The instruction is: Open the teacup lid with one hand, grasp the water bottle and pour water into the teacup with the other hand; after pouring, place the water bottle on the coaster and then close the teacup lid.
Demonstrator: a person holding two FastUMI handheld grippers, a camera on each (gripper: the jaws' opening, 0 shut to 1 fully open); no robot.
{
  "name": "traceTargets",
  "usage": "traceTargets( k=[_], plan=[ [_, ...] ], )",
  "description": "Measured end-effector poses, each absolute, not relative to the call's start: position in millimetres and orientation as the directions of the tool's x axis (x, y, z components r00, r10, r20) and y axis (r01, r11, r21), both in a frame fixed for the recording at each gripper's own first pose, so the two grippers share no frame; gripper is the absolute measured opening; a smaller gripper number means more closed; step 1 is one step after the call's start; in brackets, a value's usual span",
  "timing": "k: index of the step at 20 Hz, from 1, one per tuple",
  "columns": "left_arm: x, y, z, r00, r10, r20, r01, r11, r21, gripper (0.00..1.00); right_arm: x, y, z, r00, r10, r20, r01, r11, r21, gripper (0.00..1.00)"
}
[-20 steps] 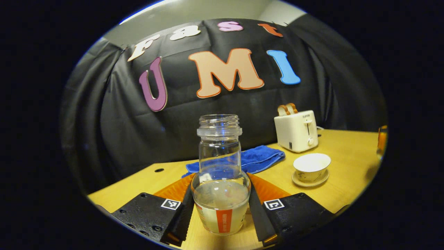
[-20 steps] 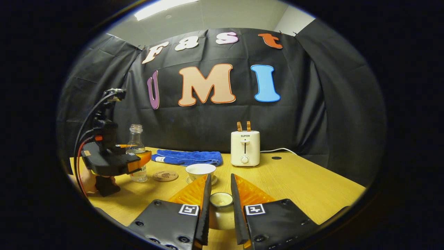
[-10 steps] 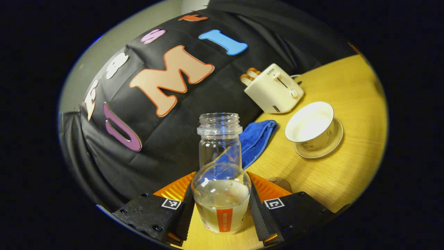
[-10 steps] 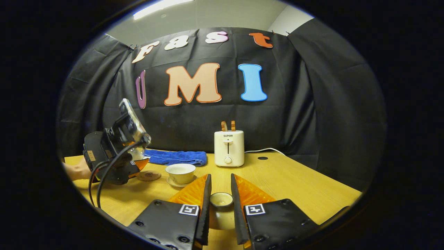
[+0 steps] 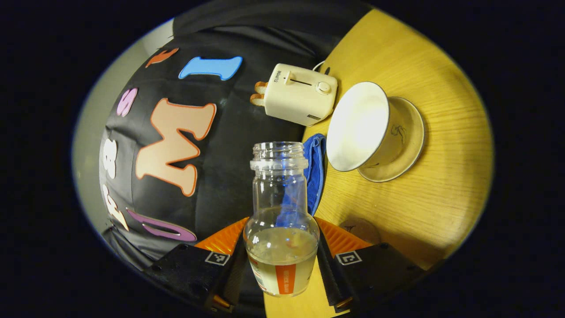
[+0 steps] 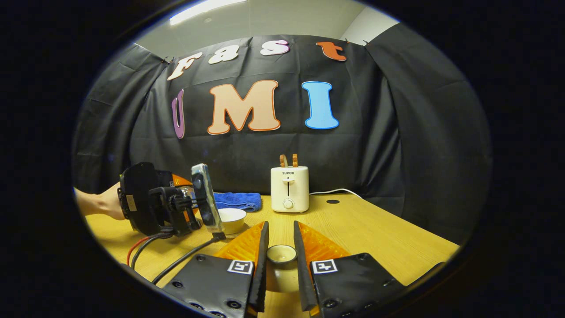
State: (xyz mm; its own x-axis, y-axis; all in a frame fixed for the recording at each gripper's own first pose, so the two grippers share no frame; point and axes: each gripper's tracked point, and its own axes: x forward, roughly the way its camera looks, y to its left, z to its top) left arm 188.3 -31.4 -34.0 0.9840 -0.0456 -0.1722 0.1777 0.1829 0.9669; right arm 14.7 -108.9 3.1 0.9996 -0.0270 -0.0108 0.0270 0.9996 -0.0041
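The left gripper (image 5: 282,265) is clamped on the water bottle (image 5: 281,221), tilted toward the open teacup (image 5: 366,128) ahead and right of it, while the right gripper (image 6: 281,269) grips the teacup lid (image 6: 281,258).

On the tabletop (image 6: 375,229) we see the toaster (image 6: 289,189) at the back near the booth wall, the cloth (image 6: 236,201) to its left, the teacup (image 6: 232,219) in front of the cloth, its lid (image 6: 281,256) nearest us, before the toaster.
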Motion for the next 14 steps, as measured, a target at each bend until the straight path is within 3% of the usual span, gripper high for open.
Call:
traceTargets(
  k=[6, 14],
  plan=[
    [191.3, -31.7, -30.3, 0.982, -0.039, -0.187, 0.187, -0.002, 0.982, 0.71, 13.6, -107.7, 3.5, 1.000, -0.022, -0.010, 0.022, 1.000, -0.004, 0.34],
    [191.7, -28.5, -26.8, 0.979, -0.034, -0.200, 0.193, -0.152, 0.969, 0.72, 13.9, -108.5, 3.8, 1.000, -0.019, -0.011, 0.019, 1.000, -0.004, 0.34]
  ],
)
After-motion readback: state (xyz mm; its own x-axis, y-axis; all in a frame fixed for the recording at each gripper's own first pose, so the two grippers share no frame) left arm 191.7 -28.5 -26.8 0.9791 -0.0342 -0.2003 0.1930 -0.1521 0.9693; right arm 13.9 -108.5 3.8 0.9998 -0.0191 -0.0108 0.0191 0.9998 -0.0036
